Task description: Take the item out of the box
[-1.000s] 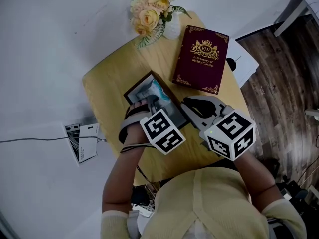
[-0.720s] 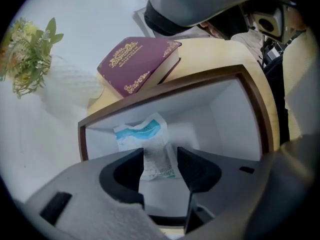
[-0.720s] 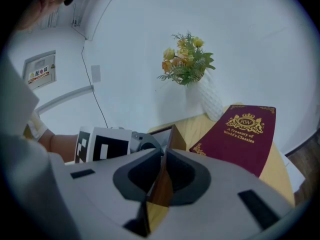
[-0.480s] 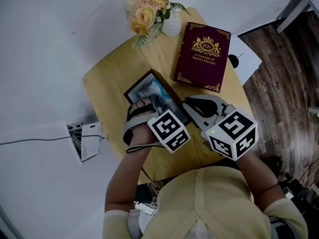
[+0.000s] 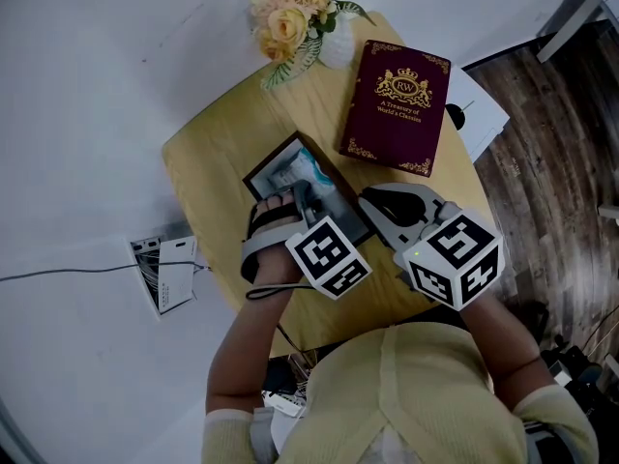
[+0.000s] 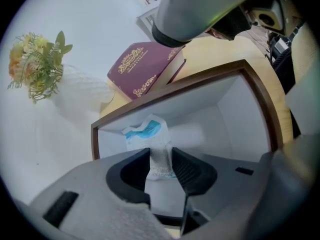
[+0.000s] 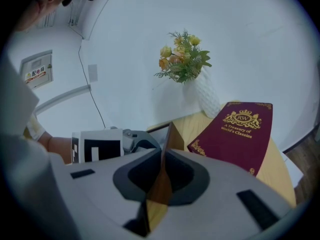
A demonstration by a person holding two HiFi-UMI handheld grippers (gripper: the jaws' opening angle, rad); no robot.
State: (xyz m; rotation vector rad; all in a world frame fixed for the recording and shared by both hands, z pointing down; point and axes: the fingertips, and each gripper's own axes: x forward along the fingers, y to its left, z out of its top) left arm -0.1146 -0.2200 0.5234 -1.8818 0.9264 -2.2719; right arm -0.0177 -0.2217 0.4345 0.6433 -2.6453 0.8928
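Observation:
A brown-rimmed box [image 5: 259, 174] with a white inside lies on the yellow table [image 5: 213, 153]. In it is a white and blue packet [image 5: 308, 170]. My left gripper [image 5: 302, 199] reaches into the box. In the left gripper view its jaws are closing, and both pads touch the lower part of the packet [image 6: 150, 134] at the left gripper [image 6: 161, 163]. My right gripper [image 5: 372, 206] sits at the box's right side. In the right gripper view the thin brown box wall [image 7: 170, 134] runs between the jaws of the right gripper [image 7: 161, 176], which are shut on it.
A dark red book [image 5: 397, 109] with gold print lies on the table beyond the box. A white vase of flowers [image 5: 290, 17] stands at the table's far edge. The table is small, with grey floor to the left and wood floor to the right.
My left gripper has edged slightly to the right over the box. The right gripper stays at the box's wall.

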